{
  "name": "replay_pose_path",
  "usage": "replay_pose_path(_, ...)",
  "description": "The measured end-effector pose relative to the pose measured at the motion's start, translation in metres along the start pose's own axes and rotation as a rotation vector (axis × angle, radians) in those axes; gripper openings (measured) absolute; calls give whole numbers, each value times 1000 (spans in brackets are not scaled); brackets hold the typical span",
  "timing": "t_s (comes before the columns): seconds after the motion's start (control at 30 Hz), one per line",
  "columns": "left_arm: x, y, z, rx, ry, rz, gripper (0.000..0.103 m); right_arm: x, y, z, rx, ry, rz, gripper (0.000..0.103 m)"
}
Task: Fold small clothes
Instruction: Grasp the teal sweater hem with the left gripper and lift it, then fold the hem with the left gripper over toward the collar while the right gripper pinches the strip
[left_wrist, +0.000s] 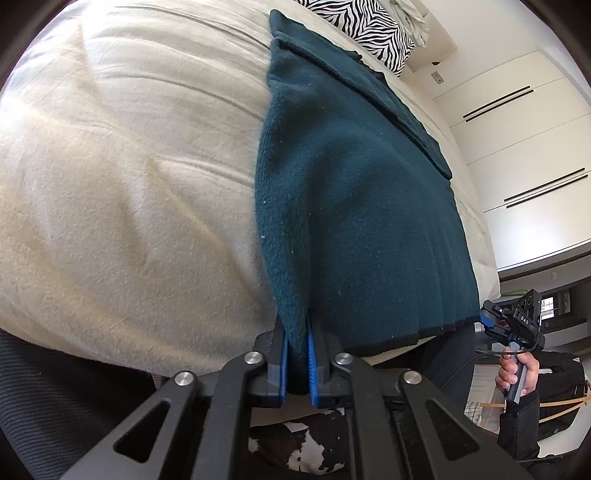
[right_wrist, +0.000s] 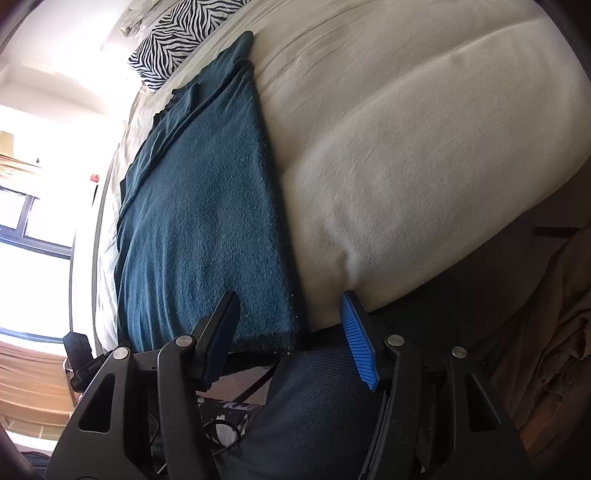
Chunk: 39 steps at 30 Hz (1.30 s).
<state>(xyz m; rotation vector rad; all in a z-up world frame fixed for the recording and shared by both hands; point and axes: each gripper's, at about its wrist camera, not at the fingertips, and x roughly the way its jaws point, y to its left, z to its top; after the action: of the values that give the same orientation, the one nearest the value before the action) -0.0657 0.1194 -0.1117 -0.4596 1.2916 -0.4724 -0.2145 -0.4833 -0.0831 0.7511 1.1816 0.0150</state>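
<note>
A dark teal knitted garment (left_wrist: 354, 206) lies flat on the cream bed cover (left_wrist: 129, 177), its dark hem along the bed's near edge. My left gripper (left_wrist: 297, 332) is shut on the garment's near left corner, which is bunched between the blue pads. My right gripper (right_wrist: 291, 321) is open and empty, its fingers straddling the garment's near right corner (right_wrist: 280, 332) at the bed edge. The garment also shows in the right wrist view (right_wrist: 199, 221). The right gripper, held by a hand, shows in the left wrist view (left_wrist: 487, 321) beside the hem's far corner.
A zebra-striped pillow (left_wrist: 369, 26) lies at the head of the bed, also in the right wrist view (right_wrist: 177, 40). White wardrobe doors (left_wrist: 517, 147) stand beyond the bed. A bright window (right_wrist: 33, 221) is at the left. A cowhide rug (left_wrist: 306, 439) lies below.
</note>
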Motion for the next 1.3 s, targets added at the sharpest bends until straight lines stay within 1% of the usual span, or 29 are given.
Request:
replay_pose_path(0.07,0,0,0,2,-1,-1,9,2,1,0,-2,1,-1,54)
replay_pose_path(0.13,-2,-1,-1,6,-3,-1,9,3,-1,0,9,2,5,49)
replay_pose_path(0.2,-4,-2,-1,9,-8,-2,9,6,-2,-1,13,12,0,31)
replay_pose_path(0.23,-5,-2,-1,11,-9,-1,8,7,-3,-1,11,16,-2,29)
replay_pose_path(0.27,-5,-2,-2,13,-9,0,8,9,-3,-1,4,21,-5,24)
replay_pose_path(0.3,-6,-3,-2,15,-12,0,8,10,-2,-2,-1,27,-8,14)
replay_pose_path(0.33,-7,-3,-2,16,-14,0,8,10,-2,-2,-2,29,-6,10)
replay_pose_path(0.4,-10,-4,-3,19,-22,-3,8,10,0,-3,-5,18,-7,7)
replay_pose_path(0.5,-16,-5,-2,20,-37,-12,7,6,5,-4,-18,-5,0,6)
replay_pose_path(0.6,-23,-6,-1,8,-54,-41,7,-3,13,-4,-25,-34,40,6)
replay_pose_path(0.7,-31,-6,2,-27,-74,-110,7,-16,24,0,-28,-70,113,6)
replay_pose_path(0.8,-43,-10,6,-46,-111,-192,7,-25,40,7,-38,-94,181,6)
replay_pose_path(0.93,-56,-14,15,-64,-170,-271,7,-26,63,21,-63,-123,237,6)
replay_pose_path(1.0,-61,-18,21,-66,-204,-297,7,-26,70,32,-53,-149,276,6)
replay_pose_path(1.1,-67,-17,34,-98,-245,-352,7,-26,80,53,-21,-203,314,6)
replay_pose_path(1.17,-69,-15,46,-125,-265,-388,7,-28,83,71,-1,-243,332,6)
replay_pose_path(1.23,-70,-16,61,-148,-282,-417,7,-27,86,91,27,-269,368,6)
replay_pose_path(1.3,-72,-17,77,-166,-304,-442,7,-26,90,112,33,-292,370,6)
